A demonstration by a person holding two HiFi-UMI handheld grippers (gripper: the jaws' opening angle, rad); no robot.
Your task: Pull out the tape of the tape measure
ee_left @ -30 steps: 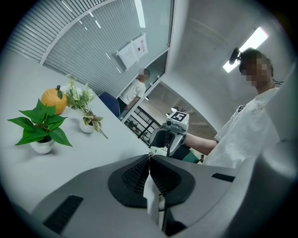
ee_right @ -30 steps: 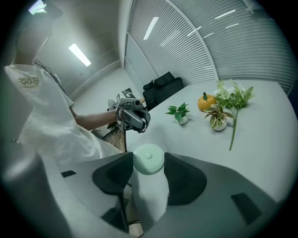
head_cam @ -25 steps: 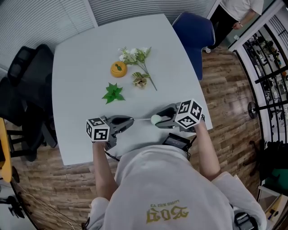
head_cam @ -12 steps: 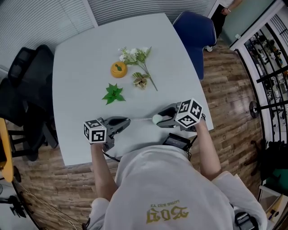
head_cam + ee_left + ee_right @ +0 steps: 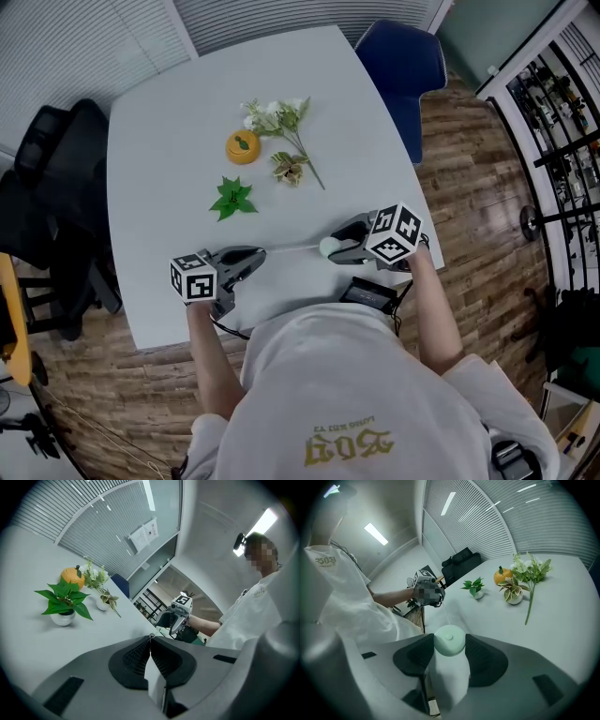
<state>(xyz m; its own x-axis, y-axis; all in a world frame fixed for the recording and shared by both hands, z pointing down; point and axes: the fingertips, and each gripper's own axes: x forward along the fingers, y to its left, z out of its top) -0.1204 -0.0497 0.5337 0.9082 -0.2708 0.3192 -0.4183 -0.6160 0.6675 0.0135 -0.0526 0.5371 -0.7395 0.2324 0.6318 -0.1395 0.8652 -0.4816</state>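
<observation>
A pale green round tape measure (image 5: 326,248) is clamped between the jaws of my right gripper (image 5: 330,249), just above the white table (image 5: 169,141) near its front edge. In the right gripper view the case (image 5: 449,640) fills the gap between the pads. A thin white tape (image 5: 292,248) runs from it leftward to my left gripper (image 5: 261,254). In the left gripper view that gripper (image 5: 150,641) is shut on the tape's end. The tape (image 5: 446,615) looks taut, and the two grippers face each other a short way apart.
Behind the grippers stand a small green potted plant (image 5: 230,198), an orange ornament (image 5: 243,146), a flower sprig (image 5: 281,117) and a second small pot (image 5: 289,169). A blue chair (image 5: 403,66) is at the far right corner, and a black chair (image 5: 56,169) is at the left.
My left gripper has drawn a little to the left, away from the right one, so the stretch of tape between them is slightly longer. The right gripper has stayed put.
</observation>
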